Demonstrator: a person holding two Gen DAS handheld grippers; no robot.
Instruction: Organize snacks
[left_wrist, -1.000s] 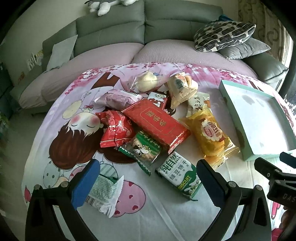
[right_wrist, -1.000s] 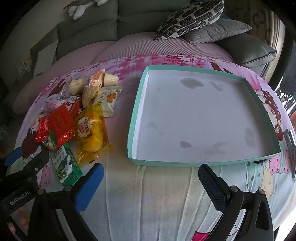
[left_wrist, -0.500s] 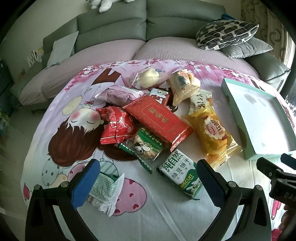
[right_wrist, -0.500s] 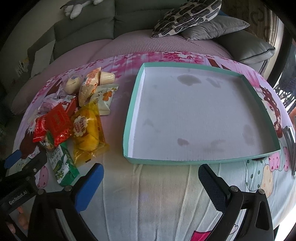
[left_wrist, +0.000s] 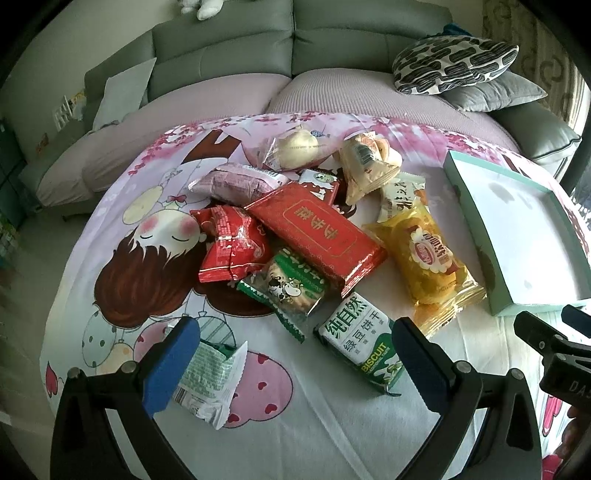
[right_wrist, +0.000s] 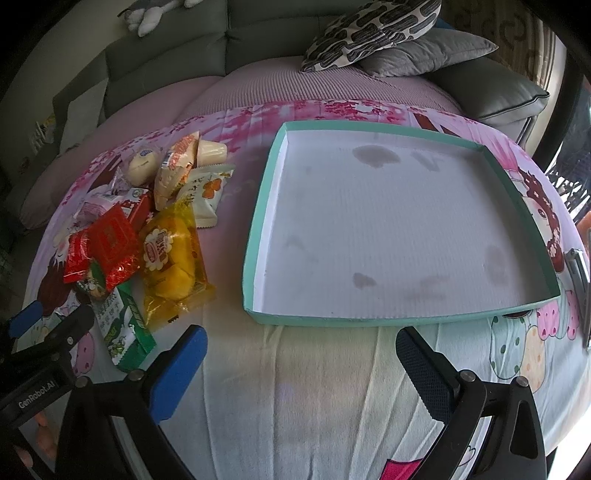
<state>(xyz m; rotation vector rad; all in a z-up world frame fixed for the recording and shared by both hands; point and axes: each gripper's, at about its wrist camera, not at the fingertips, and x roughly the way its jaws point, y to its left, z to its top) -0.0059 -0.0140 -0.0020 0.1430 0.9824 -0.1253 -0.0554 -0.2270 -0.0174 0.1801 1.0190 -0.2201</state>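
Several snack packets lie heaped on a cartoon-print cloth: a long red packet (left_wrist: 317, 236), a crumpled red one (left_wrist: 229, 247), a yellow cake bag (left_wrist: 428, 258), a green biscuit pack (left_wrist: 358, 343) and a small green-white packet (left_wrist: 207, 380). My left gripper (left_wrist: 295, 362) hangs open just short of the pile, the small packet by its left finger. A shallow teal-rimmed box lid (right_wrist: 258, 236) lies to the right with nothing in it. My right gripper (right_wrist: 299, 373) is open in front of the lid's near edge. The same heap (right_wrist: 147, 236) shows left of the lid.
A grey sofa (left_wrist: 295, 33) with pink seat cushions curves behind the table. A black-patterned cushion (left_wrist: 454, 62) and a grey pillow (right_wrist: 424, 51) lie at its right end. A metal object (right_wrist: 580, 280) sits at the cloth's right edge.
Both cameras have eased forward and tipped down a little, so snacks and lid sit slightly closer. Nothing on the cloth has moved and both grippers stay open.
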